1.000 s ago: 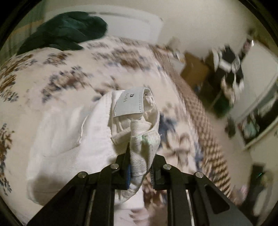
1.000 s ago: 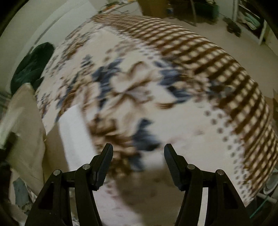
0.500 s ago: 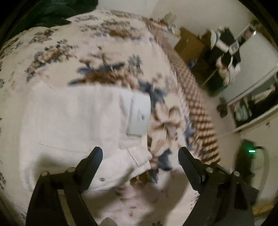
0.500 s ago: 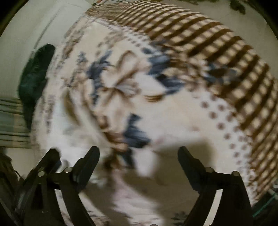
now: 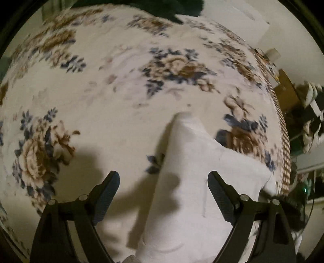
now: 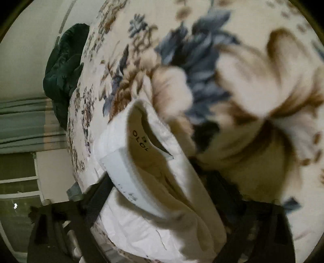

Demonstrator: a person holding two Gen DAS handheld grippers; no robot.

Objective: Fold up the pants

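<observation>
The white pants (image 5: 192, 182) lie on the floral bedspread (image 5: 101, 91). In the left wrist view a folded edge of them runs up between the fingers of my left gripper (image 5: 163, 190), which is open and just above the cloth. In the right wrist view the waistband with its label (image 6: 141, 145) fills the lower middle. My right gripper (image 6: 160, 184) is open, its fingers spread to either side of the waistband, partly hidden and blurred.
A dark green garment (image 6: 64, 70) lies at the far end of the bed, also seen in the left wrist view (image 5: 178, 8). Beyond the bed's checkered edge (image 5: 283, 141) are furniture and clutter (image 5: 307, 113). Curtains and a window (image 6: 24, 125) are to the left.
My left gripper let go of the waistband, opened wide and swung over another part of the pants. My right gripper opened wider and moved in close to the waistband.
</observation>
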